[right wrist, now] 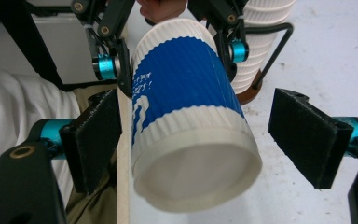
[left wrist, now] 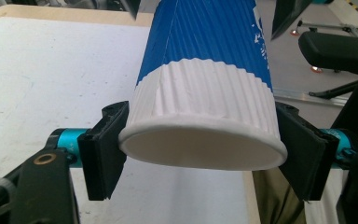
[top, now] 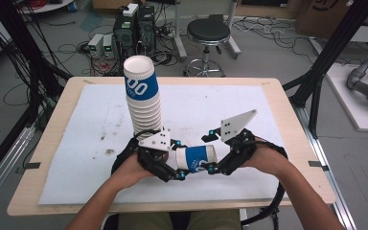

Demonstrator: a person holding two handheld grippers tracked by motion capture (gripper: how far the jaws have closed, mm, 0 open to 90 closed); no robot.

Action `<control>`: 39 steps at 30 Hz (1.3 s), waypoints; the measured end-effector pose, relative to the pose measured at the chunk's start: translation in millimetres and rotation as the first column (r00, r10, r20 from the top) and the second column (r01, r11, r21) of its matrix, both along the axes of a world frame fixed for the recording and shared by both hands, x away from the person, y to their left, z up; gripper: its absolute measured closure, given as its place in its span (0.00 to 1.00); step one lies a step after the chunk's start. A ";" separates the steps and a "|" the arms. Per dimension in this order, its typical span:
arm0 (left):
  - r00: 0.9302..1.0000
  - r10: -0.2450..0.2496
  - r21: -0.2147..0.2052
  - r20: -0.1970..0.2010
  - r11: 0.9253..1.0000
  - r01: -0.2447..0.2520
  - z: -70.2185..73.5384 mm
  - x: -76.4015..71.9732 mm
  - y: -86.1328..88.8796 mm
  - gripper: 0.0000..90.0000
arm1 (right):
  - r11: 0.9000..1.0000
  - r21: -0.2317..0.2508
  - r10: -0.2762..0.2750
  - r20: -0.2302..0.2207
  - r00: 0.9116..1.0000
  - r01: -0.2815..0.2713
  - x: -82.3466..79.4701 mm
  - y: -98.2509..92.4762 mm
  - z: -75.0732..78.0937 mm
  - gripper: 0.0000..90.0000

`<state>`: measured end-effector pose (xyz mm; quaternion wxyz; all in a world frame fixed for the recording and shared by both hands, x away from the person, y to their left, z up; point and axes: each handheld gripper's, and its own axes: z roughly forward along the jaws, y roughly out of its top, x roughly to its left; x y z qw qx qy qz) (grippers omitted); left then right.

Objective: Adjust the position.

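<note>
One loose paper cup held between two grippers, one tall stack of cups behind.

The cup [top: 197, 158] is ribbed paper, blue in the middle with white bands at both ends, and lies on its side above the near middle of the table [top: 48, 129]. The left gripper [top: 176, 168] pinches it at one white end, pads pressed on both sides. The right gripper [top: 208, 152] stands spread around the other end, one pad close beside the cup, the other clearly apart. The stack [top: 143, 96] rises just beyond the left gripper. The white mat [top: 249, 100] lies open to the far right, and the table's near edge runs just below the hands.
</note>
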<state>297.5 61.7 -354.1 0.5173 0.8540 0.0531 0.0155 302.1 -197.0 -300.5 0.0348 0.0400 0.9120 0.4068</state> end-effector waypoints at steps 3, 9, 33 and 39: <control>1.000 -0.002 0.013 -0.001 1.000 0.002 0.8 -0.4 -1.8 0.28 | 1.000 -0.026 0.010 -0.015 1.000 -0.010 0.5 5.3 -4.7 0.20; 1.000 -0.008 0.029 -0.010 1.000 0.008 2.3 -0.7 -3.9 0.28 | 0.999 -0.051 0.015 -0.034 0.999 -0.017 3.3 10.4 -10.0 0.20; 0.997 0.050 -0.203 -0.053 0.977 -0.060 -12.9 -0.4 8.7 0.12 | 0.999 -0.018 0.033 -0.084 0.996 -0.035 2.0 0.2 -20.5 0.32; 0.998 0.051 -0.266 -0.043 0.962 -0.061 -19.8 -2.5 11.4 0.12 | 0.994 0.107 0.012 -0.095 0.995 -0.002 0.8 -14.9 -32.4 0.32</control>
